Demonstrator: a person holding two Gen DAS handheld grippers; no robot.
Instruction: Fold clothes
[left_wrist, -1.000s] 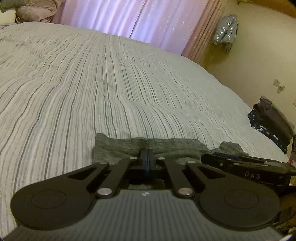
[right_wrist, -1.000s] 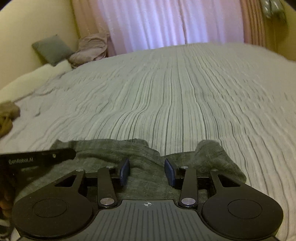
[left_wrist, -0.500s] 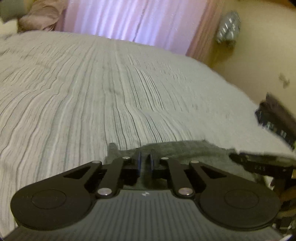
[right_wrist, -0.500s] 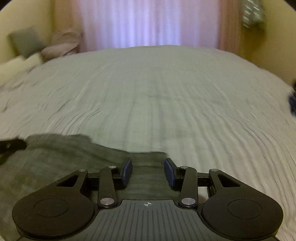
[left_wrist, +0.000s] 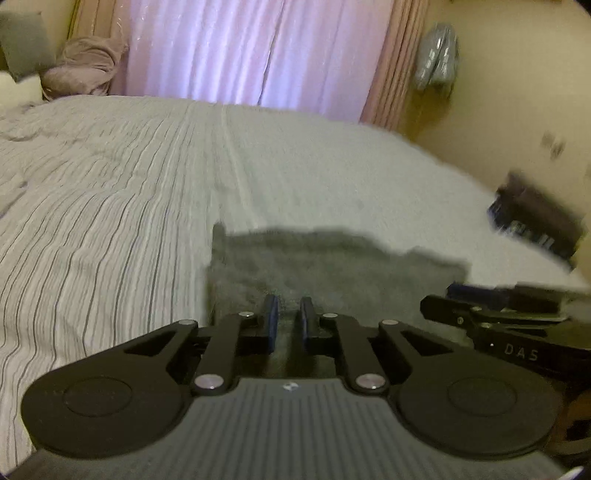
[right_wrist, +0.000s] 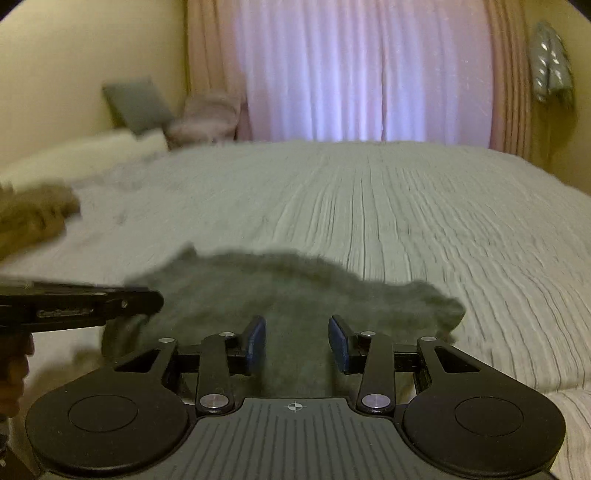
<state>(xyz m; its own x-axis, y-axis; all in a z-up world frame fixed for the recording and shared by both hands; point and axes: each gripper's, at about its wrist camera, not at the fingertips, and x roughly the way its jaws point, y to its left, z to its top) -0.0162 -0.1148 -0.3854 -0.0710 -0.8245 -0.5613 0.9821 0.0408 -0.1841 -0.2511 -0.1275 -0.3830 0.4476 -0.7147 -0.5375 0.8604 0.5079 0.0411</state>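
Observation:
A dark grey garment (left_wrist: 332, 266) lies on the striped bedspread (left_wrist: 110, 206), close in front of both grippers; it also shows in the right wrist view (right_wrist: 295, 295). My left gripper (left_wrist: 288, 321) is open by a narrow gap, its fingers over the garment's near edge with nothing between them. My right gripper (right_wrist: 297, 341) is open wide above the garment's near part and holds nothing. The right gripper shows at the right in the left wrist view (left_wrist: 498, 317); the left gripper shows at the left in the right wrist view (right_wrist: 81, 306). Both views are blurred.
A stack of dark folded clothes (left_wrist: 535, 218) sits at the bed's right edge. A brown garment (right_wrist: 33, 218) lies at the left. Pillows (right_wrist: 136, 103) and a pink bundle (left_wrist: 81, 70) are at the head; curtains (right_wrist: 362, 70) hang behind.
My left gripper was shut on the garment and has opened a little. Both grippers have shifted and risen; the garment now lies flatter and wider. The right gripper stayed open.

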